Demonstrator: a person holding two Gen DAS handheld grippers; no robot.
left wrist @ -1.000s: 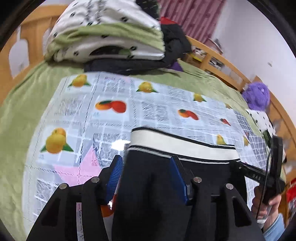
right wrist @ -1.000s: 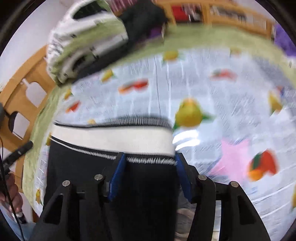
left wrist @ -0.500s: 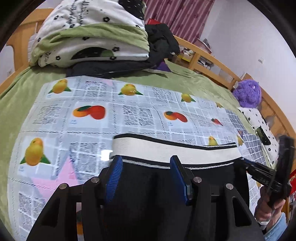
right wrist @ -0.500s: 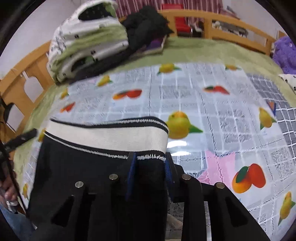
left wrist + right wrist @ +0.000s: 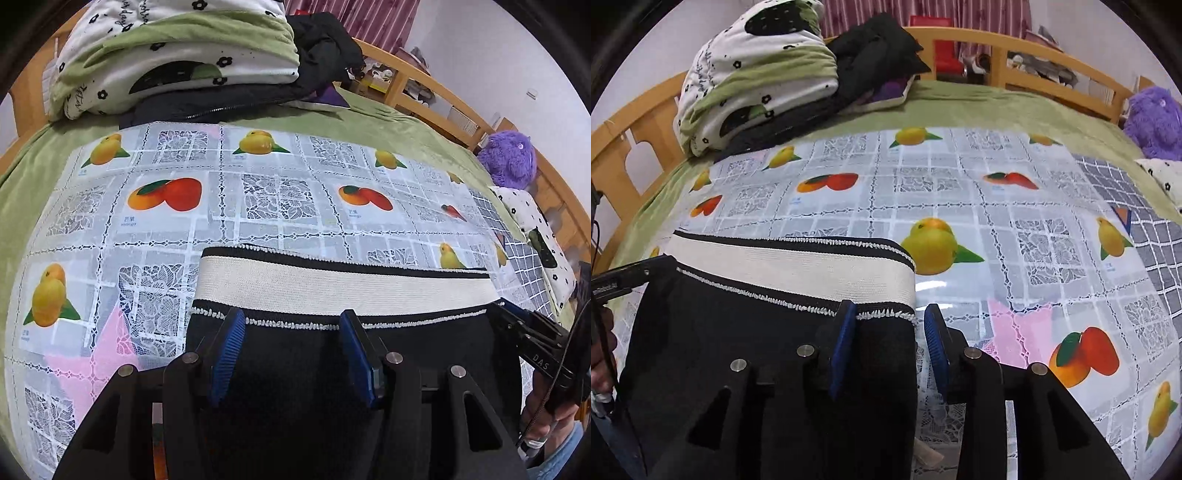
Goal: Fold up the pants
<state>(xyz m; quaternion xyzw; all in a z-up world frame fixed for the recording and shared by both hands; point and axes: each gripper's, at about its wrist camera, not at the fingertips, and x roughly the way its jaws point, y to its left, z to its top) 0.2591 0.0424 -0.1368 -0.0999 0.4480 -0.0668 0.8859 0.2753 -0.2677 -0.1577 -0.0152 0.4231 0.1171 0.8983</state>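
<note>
**A:** So, from the left wrist, where do we find the black knit pants [image 5: 295, 387] with the cream ribbed waistband [image 5: 332, 288]?

**B:** We see them lying flat on the glossy fruit-printed tablecloth [image 5: 277, 199] that covers the green blanket [image 5: 406, 133] on the bed. The waistband points away from us.

**A:** And the left gripper [image 5: 291, 315]?

**B:** Its blue fingers [image 5: 226, 350] stand about halfway apart just below the waistband. The cloth runs smooth between them and past the left one, so we read nothing as pinched. At the waistband's right corner we see the tip of the right gripper [image 5: 506, 313], with a person's hand [image 5: 546, 424] behind it.

**A:** Anything farther back?

**B:** A folded white-and-green flowered quilt [image 5: 177, 55] is stacked on dark clothing [image 5: 325, 40]. A fuzzy purple plush toy [image 5: 511, 157] sits by the wooden bed rail [image 5: 402, 74].

**A:** Now the right wrist view.

**B:** We look down on the pants' right edge, which falls between the right gripper's fingers. The left finger lies against the black cloth. The right finger stands just clear of the edge, with a strip of tablecloth showing between them. These fingers are fairly narrow and have just been opening, so we see no grip. The left gripper's tip touches the far-left corner of the waistband.
</note>
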